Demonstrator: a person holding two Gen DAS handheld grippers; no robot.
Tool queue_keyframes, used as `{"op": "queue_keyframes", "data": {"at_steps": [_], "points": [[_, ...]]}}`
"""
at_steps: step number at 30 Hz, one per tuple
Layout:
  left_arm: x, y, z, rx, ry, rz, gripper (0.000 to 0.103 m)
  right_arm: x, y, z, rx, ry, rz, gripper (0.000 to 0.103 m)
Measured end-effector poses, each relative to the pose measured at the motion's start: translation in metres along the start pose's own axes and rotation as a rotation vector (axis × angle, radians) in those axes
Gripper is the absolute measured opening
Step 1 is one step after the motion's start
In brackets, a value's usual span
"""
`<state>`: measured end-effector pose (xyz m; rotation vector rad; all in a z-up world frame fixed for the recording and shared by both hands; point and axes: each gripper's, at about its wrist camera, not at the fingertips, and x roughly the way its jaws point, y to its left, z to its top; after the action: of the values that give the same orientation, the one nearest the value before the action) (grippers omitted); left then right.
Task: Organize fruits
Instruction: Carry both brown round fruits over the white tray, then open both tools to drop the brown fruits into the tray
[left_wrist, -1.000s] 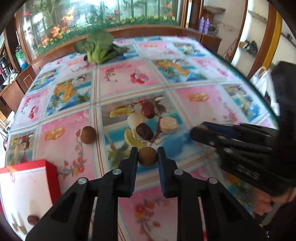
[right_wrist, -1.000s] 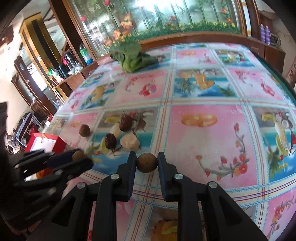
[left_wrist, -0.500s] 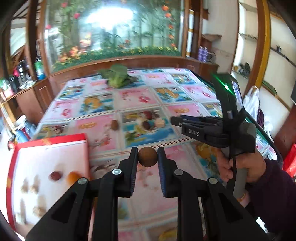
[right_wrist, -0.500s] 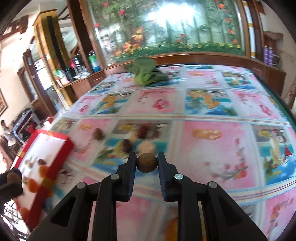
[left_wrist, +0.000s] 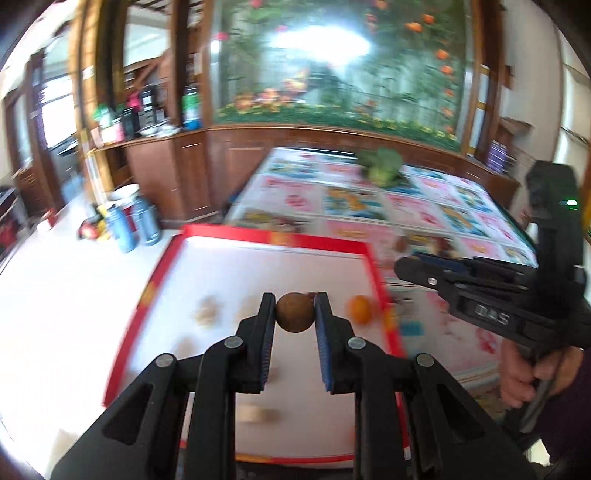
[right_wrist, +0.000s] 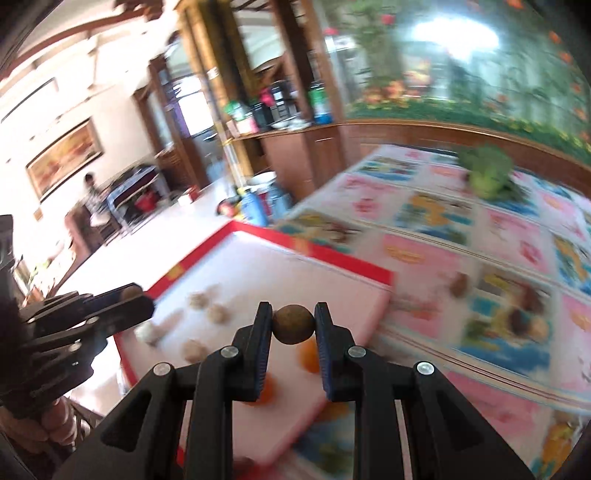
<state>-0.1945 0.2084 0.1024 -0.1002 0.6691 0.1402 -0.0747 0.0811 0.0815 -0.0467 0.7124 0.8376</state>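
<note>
The left gripper (left_wrist: 295, 312) has its jaws clamped on a round brown fruit (left_wrist: 294, 312), held above the red-rimmed tray (left_wrist: 266, 233) near its right half; the right gripper (right_wrist: 294, 324) likewise pinches a second brown fruit (right_wrist: 294, 324) over the tray's near-right corner. The judgement is that both are about to be set down, and the risk lies in the release: these fruits are round and the tray floor is flat and smooth, so one let go from height or at a slant could roll across the tray, knock the orange fruit (left_wrist: 359, 309) just beside the left jaws, or run off over the low rim. Both views are smeared, so a fast approach could also misjudge the rim. Counted in the tray: two orange fruits in the right view, several pale lumps, their number unclear. One brown fruit (right_wrist: 459, 284) and a blurred cluster remain on the tabletop (right_wrist: 517, 240) beyond the tray, with one leafy green (right_wrist: 487, 177) farther back.
</note>
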Motion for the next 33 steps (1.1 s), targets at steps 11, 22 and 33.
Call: {"op": "queue_keyframes", "data": {"at_steps": [11,22,33], "points": [[0.028,0.055,-0.020,-0.085,0.059,0.091,0.023,0.066,0.052,-0.006,-0.073,0.146,0.003,0.022],[0.059,0.058,-0.037,-0.064,0.169,0.089,0.023,0.086,0.061,-0.021,-0.082,0.238,-0.035,0.022],[0.073,0.054,-0.035,0.001,0.219,0.133,0.023,0.095,0.064,-0.022,-0.107,0.310,-0.056,0.022]]}}
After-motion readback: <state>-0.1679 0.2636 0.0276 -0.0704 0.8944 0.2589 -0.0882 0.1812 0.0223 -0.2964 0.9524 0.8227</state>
